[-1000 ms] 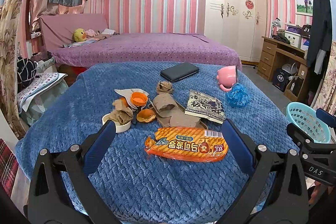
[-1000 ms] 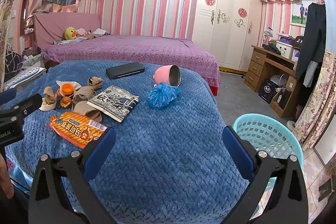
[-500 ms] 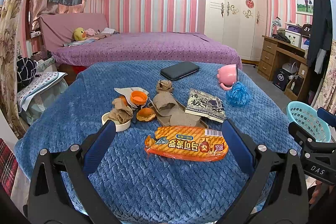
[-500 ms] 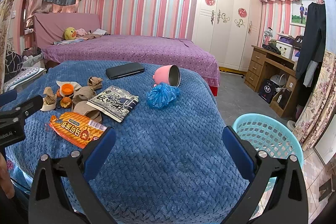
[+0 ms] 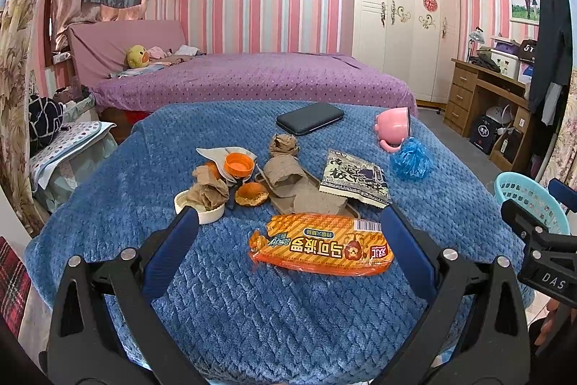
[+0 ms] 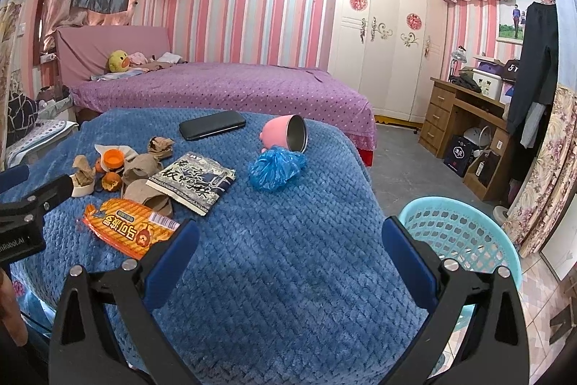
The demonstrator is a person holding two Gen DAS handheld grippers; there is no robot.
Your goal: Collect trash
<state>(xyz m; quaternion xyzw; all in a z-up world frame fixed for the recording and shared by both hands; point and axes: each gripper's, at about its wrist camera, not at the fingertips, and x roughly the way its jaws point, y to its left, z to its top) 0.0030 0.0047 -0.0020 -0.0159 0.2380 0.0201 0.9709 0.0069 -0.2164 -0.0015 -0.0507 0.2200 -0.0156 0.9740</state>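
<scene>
An orange snack wrapper (image 5: 321,249) lies on the blue blanket (image 5: 252,320), just ahead of my open, empty left gripper (image 5: 288,251). Behind it lie crumpled brown paper (image 5: 288,175), orange peel (image 5: 250,193), an orange cap (image 5: 238,165), a small white dish (image 5: 202,211), a black-and-white packet (image 5: 355,177) and a blue plastic bag (image 5: 411,161). My right gripper (image 6: 288,253) is open and empty over the blanket (image 6: 288,276), right of the wrapper (image 6: 126,228). A teal basket (image 6: 458,233) stands at the blanket's right edge.
A tipped pink cup (image 6: 286,136) and a black case (image 6: 212,125) lie farther back. A purple bed (image 5: 252,82) stands behind, with a white wardrobe (image 6: 382,42) and a wooden desk (image 6: 465,121) at the right. The basket also shows in the left wrist view (image 5: 526,197).
Both views have hardly shifted. Nothing was taken hold of or let go.
</scene>
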